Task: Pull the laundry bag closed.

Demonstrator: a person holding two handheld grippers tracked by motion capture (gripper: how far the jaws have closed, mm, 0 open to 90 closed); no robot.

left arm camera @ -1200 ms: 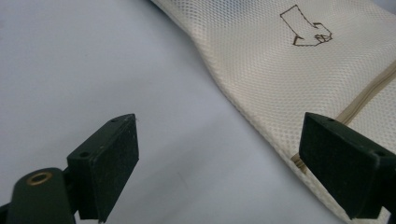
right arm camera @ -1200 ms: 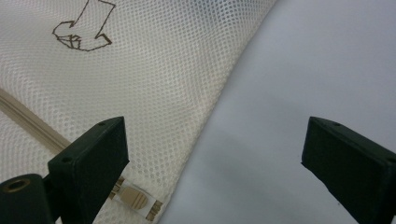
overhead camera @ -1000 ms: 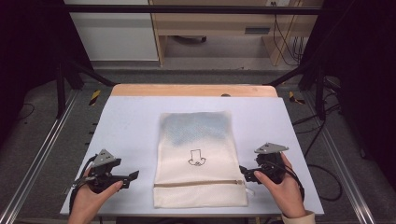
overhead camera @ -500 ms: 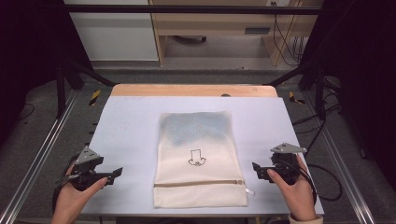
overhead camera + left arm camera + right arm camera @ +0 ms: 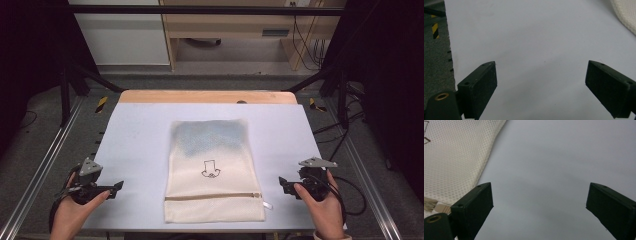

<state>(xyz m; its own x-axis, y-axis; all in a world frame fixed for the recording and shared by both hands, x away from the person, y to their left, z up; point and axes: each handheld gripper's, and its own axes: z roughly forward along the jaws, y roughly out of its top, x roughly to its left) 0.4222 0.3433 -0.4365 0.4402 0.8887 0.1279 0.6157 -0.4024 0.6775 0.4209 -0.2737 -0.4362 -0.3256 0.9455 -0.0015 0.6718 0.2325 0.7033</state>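
A cream mesh zip bag (image 5: 212, 170) lies flat in the middle of the white table (image 5: 135, 135), a small line drawing on it and its zipper (image 5: 214, 196) running across near the front. Something bluish shows through its far half. My left gripper (image 5: 118, 188) rests at the front left edge, held by a hand, jaws wide open over bare table (image 5: 536, 57). My right gripper (image 5: 281, 184) sits at the front right, also open, with the bag's mesh edge (image 5: 454, 167) and zipper end at its left.
The table's far edge is a wooden strip (image 5: 207, 96). Metal rails (image 5: 40, 170) run along both sides, with grey floor beyond. Cables (image 5: 345, 195) trail from the right gripper. A wooden shelf unit (image 5: 235, 30) stands behind the table.
Both hands have drawn their grippers outward, away from the bag and toward the table's front corners. The bag has not moved.
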